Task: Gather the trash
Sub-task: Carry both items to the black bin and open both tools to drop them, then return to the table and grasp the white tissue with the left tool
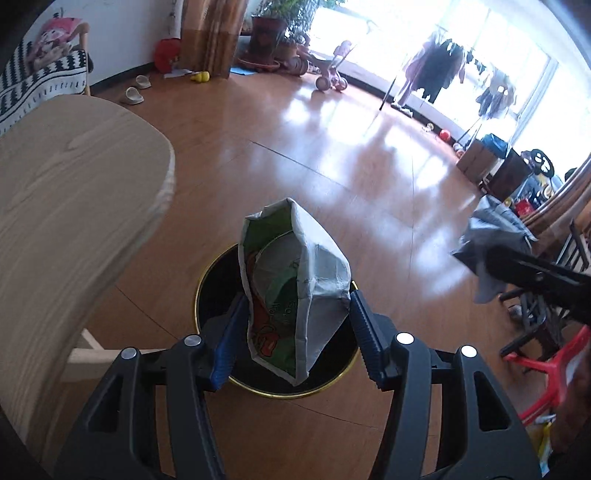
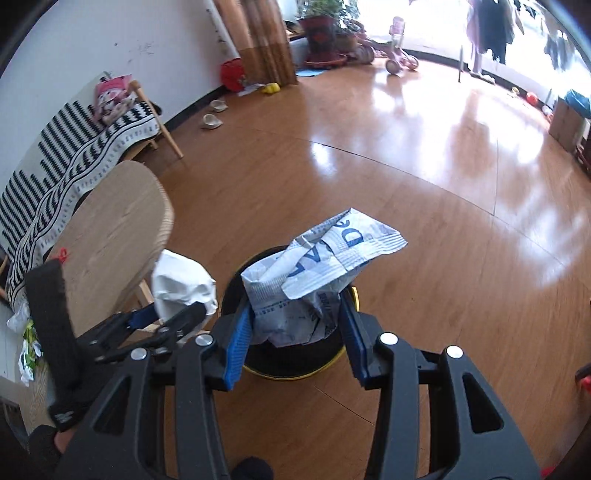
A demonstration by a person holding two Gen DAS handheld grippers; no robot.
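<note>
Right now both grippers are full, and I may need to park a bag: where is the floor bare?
Bare floor stretches from the bin toward the bright windows. It is crowded along the wall: slippers, potted plant, tricycle. The wooden table closes in the bin's left side.
</note>
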